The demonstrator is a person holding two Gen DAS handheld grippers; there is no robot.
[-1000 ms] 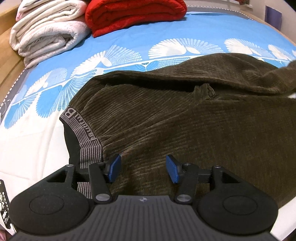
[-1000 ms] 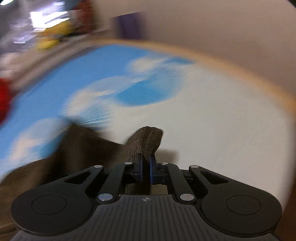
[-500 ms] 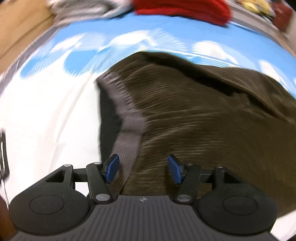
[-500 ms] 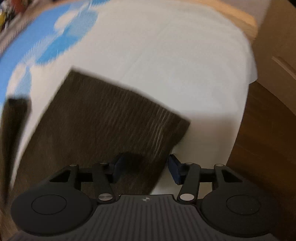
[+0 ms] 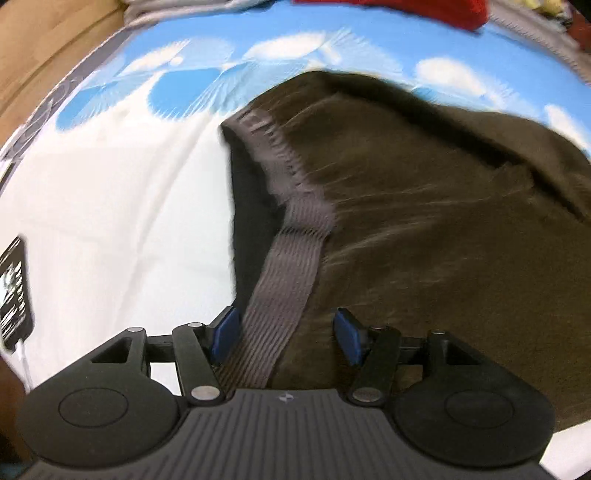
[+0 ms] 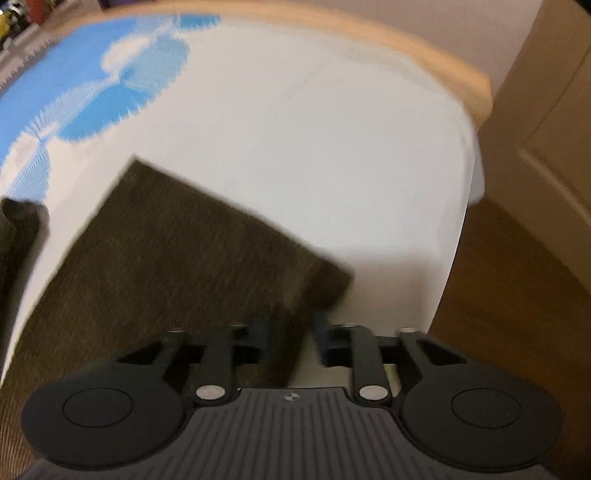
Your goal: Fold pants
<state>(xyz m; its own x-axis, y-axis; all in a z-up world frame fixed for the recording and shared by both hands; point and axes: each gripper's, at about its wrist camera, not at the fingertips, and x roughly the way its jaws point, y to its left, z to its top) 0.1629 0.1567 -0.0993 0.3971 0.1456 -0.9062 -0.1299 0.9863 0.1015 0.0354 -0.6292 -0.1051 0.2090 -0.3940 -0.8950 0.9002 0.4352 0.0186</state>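
Observation:
Dark brown corduroy pants lie on the bed with their grey elastic waistband running toward me. My left gripper is open, its blue pads on either side of the waistband's near end. In the right wrist view a pant leg lies flat on the white sheet, its hem corner close to my right gripper. That gripper is open, with the cloth edge between its jaws. The view is blurred.
The bed has a blue and white patterned sheet. A red blanket lies at the far end. A phone lies at the left edge. The bed's edge and a wooden floor are to the right.
My right gripper opened and let go of the pant leg, which now lies flat. My left gripper shifted left, so the waistband sits between its open pads.

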